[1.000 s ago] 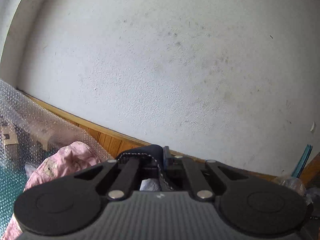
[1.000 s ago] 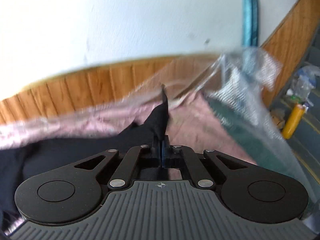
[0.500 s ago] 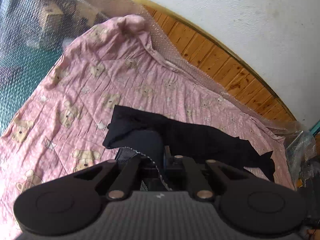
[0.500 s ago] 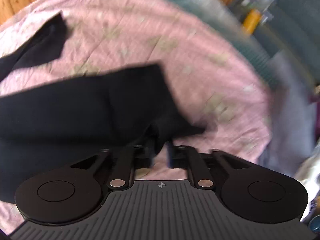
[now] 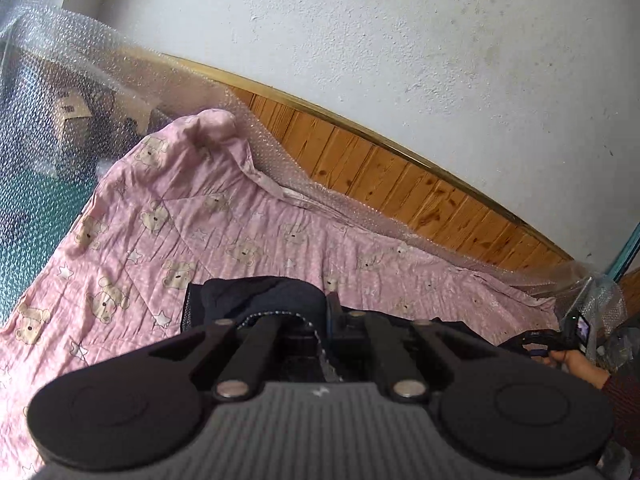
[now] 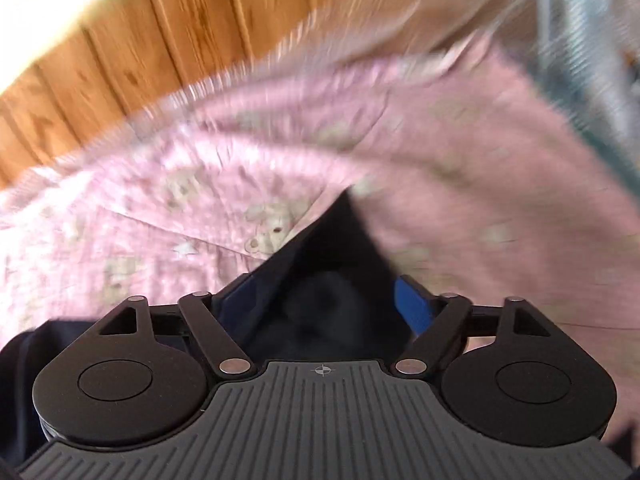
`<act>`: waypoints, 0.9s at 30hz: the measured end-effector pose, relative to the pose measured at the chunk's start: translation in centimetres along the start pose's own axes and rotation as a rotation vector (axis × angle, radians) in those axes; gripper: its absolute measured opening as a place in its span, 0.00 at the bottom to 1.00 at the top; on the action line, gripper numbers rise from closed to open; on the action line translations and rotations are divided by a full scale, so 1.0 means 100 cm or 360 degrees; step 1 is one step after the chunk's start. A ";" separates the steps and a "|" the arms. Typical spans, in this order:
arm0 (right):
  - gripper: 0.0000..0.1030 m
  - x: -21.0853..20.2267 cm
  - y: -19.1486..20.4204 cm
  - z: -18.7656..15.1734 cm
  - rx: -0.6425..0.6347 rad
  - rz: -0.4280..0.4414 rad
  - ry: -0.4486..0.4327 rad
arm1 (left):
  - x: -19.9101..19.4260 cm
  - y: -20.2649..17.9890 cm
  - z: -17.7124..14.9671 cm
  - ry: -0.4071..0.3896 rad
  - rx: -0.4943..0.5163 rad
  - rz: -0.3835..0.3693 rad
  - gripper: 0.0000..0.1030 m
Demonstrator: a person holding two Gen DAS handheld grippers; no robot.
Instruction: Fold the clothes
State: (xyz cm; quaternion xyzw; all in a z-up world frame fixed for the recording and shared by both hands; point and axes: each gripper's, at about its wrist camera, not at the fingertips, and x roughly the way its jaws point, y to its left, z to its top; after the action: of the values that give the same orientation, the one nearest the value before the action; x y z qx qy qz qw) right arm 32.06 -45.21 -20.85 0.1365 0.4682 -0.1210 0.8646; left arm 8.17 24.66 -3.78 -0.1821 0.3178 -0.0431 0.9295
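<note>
A dark navy garment (image 5: 256,294) lies on a pink bear-print quilt (image 5: 192,220). My left gripper (image 5: 320,320) is shut on a bunched edge of the garment, low over the quilt. In the blurred right wrist view my right gripper (image 6: 324,300) is open with its jaws wide apart, and a pointed corner of the garment (image 6: 340,248) lies between them on the quilt (image 6: 460,184). The right gripper also shows in the left wrist view (image 5: 552,340), held in a hand at the far right.
A wooden headboard (image 5: 400,176) and a white wall (image 5: 400,40) stand behind the quilt. Bubble wrap (image 5: 60,80) covers the left side and runs along the headboard. A teal surface (image 5: 28,220) lies at the left edge.
My right gripper has opened and let go of the garment. Both views have tilted back up from the quilt toward the headboard. My left gripper stays shut on the garment.
</note>
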 end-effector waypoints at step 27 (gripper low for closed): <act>0.80 -0.109 -0.136 -0.101 -0.0050 -0.0180 -0.0053 | 0.026 0.092 -0.061 0.0543 0.0063 0.0205 0.77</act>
State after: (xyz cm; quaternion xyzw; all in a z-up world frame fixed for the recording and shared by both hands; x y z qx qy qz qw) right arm 13.84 -53.54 -18.64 0.0943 0.4626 -0.1646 0.8661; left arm 6.22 30.75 -13.15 -0.1330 0.4809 -0.0201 0.8664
